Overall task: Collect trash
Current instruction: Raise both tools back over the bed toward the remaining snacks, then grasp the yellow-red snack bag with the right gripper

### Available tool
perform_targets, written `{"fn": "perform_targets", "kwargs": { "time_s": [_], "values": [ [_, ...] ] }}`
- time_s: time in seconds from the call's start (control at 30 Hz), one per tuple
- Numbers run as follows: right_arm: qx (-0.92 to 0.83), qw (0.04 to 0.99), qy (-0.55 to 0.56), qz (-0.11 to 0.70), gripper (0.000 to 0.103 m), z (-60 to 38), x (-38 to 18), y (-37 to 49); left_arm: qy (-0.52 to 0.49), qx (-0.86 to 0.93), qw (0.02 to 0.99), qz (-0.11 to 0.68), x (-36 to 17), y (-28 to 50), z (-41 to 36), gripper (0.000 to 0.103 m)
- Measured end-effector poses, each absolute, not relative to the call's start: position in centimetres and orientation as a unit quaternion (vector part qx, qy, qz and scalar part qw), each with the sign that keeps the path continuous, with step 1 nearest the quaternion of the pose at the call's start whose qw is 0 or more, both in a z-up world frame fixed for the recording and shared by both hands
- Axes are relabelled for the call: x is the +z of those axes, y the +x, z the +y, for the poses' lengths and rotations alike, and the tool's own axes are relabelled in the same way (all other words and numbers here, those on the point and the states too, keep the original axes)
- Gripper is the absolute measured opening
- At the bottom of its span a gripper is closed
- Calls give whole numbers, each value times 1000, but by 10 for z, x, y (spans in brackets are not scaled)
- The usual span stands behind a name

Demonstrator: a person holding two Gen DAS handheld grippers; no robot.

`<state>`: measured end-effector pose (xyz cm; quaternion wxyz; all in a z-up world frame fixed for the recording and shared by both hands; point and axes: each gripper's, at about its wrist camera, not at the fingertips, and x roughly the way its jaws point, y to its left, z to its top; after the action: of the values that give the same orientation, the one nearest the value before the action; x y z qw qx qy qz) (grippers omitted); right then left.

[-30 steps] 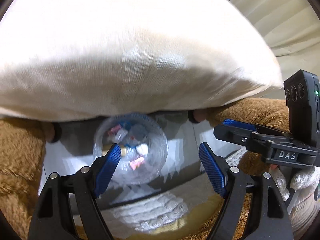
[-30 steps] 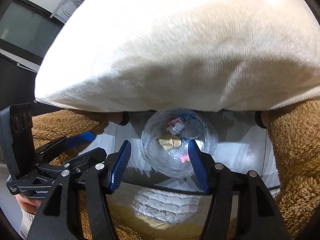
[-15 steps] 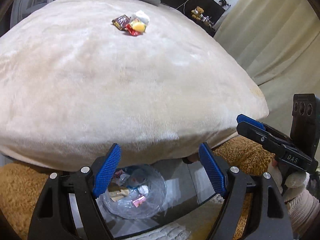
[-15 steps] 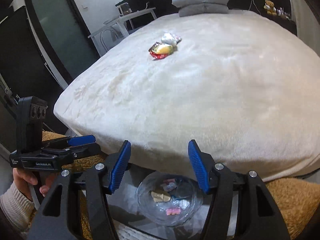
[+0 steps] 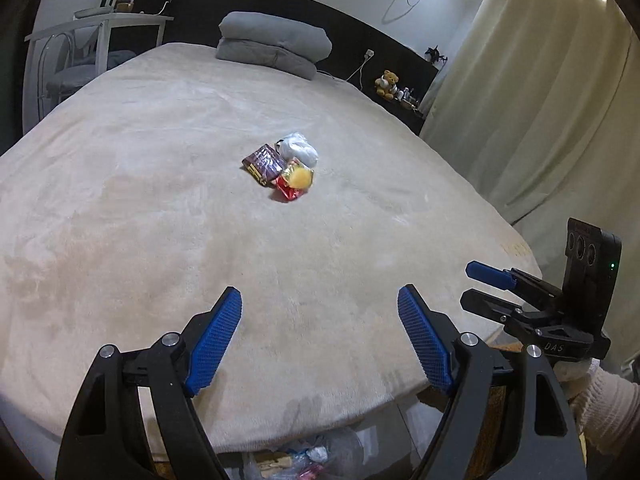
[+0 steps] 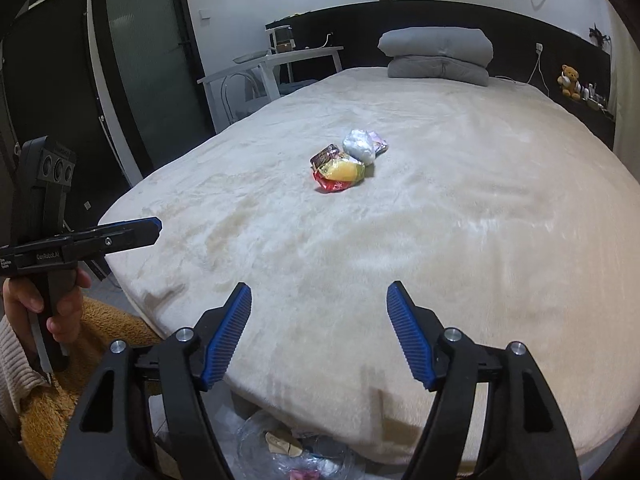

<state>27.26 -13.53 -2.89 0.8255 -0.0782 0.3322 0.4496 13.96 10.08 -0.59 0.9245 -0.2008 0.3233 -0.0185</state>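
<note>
A small pile of trash lies in the middle of the beige bed (image 5: 120,208): a dark brown wrapper (image 5: 263,164), a red and yellow wrapper (image 5: 295,183) and a crumpled white bag (image 5: 299,149). The pile also shows in the right wrist view (image 6: 347,160). A clear bin (image 6: 288,456) with wrappers in it sits on the floor below the bed's foot edge, partly hidden. My left gripper (image 5: 320,340) is open and empty over the bed's near edge. My right gripper (image 6: 319,336) is open and empty beside it.
Folded grey bedding (image 5: 276,46) rests at the head of the bed. A white desk and chair (image 6: 268,76) stand to the left. Curtains (image 5: 552,100) hang to the right. A brown fluffy rug (image 6: 80,380) covers the floor by the bed's foot.
Both grippers rose from looking down at the clear bin under the bed's edge to facing across the bed top. The trash pile came into view. Both stayed open.
</note>
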Motion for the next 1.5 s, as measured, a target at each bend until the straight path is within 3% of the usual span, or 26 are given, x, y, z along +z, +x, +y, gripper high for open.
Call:
{"fn": "perform_targets", "kwargs": {
  "time_s": [0.07,0.13,0.23,0.3,0.9,1.13,1.5],
  "values": [
    [451,825,-76,332,74,-125,-29,285,-208,-20,923,322,-5,147,108,79],
    [450,829,-77,325,83,-113,-29,297,-205,-18,925,320,-4,155,114,79],
    [448,830,-84,322,83,-94,-30,313,-201,-15,927,316,-1,168,124,79],
    [446,831,-84,321,98,-83,-33,323,-200,-10,928,313,0,176,133,79],
    [429,826,-90,355,98,16,-68,406,-208,6,934,291,-5,219,188,79],
    [415,828,-90,367,98,41,-80,428,-215,9,932,291,-12,223,199,96],
    [405,817,-93,399,98,62,-88,446,-219,18,930,294,-18,228,205,96]
  ]
}}
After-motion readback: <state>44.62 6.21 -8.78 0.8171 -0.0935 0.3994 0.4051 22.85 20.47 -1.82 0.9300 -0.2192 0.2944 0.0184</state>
